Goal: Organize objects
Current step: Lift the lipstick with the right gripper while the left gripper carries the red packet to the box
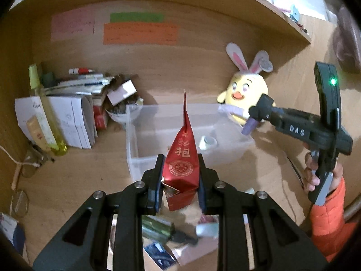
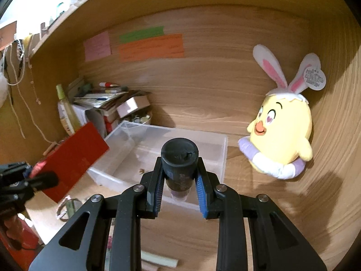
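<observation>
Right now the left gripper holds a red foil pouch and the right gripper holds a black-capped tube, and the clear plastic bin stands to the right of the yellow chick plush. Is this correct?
Not quite. The clear plastic bin stands to the left of the yellow chick plush, as the right wrist view shows. The rest holds: the left gripper holds the red foil pouch, and the right gripper holds the black-capped tube.

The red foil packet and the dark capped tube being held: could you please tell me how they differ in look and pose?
The red foil packet is flat-sided, gusseted and printed in gold, rising to a pointed corner; the dark capped tube is round and black-capped. The packet sits in the left hand-held gripper, the tube in the right hand-held gripper. Both are clamped near the clear plastic bin.
</observation>
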Demonstrator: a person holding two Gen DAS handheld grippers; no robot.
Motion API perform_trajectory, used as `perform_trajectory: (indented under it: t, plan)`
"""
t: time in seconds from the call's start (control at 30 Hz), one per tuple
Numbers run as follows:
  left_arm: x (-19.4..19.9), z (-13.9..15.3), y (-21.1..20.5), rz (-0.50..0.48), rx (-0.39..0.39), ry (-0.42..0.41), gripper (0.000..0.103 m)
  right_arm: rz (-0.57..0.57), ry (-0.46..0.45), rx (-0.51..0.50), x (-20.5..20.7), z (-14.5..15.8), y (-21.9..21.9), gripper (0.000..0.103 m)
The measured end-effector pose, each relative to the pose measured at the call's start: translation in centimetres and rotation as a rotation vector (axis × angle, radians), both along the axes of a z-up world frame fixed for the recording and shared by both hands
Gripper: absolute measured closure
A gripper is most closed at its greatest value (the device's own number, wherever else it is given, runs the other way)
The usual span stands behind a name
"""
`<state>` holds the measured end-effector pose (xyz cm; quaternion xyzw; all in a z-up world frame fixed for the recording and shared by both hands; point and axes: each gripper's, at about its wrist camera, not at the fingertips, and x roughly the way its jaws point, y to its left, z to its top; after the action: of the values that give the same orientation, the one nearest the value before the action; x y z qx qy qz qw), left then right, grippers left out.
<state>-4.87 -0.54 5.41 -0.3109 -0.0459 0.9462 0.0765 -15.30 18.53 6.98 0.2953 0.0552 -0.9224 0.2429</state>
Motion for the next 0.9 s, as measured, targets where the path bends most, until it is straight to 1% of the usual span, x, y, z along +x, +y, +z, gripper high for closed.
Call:
perform_trajectory:
  t: [0.23,0.47,0.9]
  plan:
    - [-3.3,0.0,-0.7,0.035,0.006,-0.010,0.078,-0.011,-0.035,0.061,-2.5,-1.6,-0.3,0.080]
    - [-6.8,-1.3,-1.2,0.061,0.005,-0.052,0.078,-0.010,-0.075,0.114,-4.4,-3.5,-1.0,0.080]
    - [-11.6,-3.6,-1.1,0.064,-0.024,-0.124,0.078,0.023,-0.117,0.234,-5.9,-6.5,-3.1,0.080]
